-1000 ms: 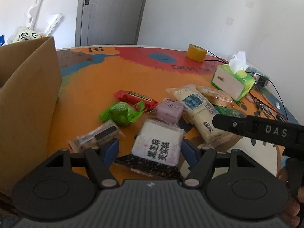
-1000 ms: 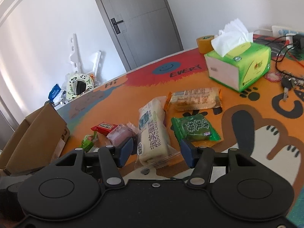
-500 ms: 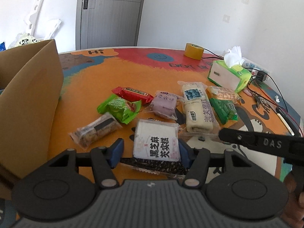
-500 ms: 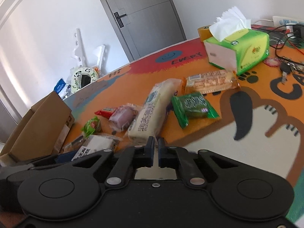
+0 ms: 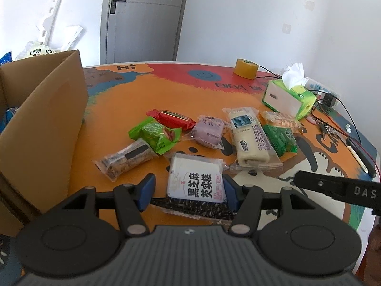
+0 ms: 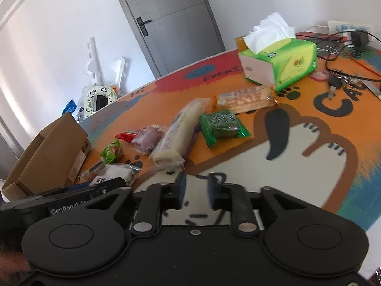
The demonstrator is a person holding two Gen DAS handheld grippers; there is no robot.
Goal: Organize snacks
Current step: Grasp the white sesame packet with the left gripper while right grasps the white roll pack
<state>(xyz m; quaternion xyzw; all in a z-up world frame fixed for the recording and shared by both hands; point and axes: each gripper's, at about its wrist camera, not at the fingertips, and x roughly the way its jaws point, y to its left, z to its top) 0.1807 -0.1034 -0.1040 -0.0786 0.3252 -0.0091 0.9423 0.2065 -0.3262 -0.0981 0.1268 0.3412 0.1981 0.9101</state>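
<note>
Fingers (image 5: 148,188) of left gripper (image 5: 188,190) bracket sesame cake packet (image 5: 196,183), spread wide.

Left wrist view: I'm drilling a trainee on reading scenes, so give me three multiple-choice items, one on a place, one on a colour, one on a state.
1. Where is the cardboard box relative to the snacks?
A. left of them
B. right of them
C. under them

2. What colour is the tape roll?
A. blue
B. yellow
C. white

3. How does the left tool stand to the sesame cake pack?
A. shut, away from the pack
B. open, one finger each side of the pack
C. holding the pack over the box

Key: 1 A, the box wall fills the left edge, with the snacks to its right. 2 B, the roll by the far edge is yellow. 3 B, the blue pads flank the pack with a gap on the left, and the pack lies on the table.
</note>
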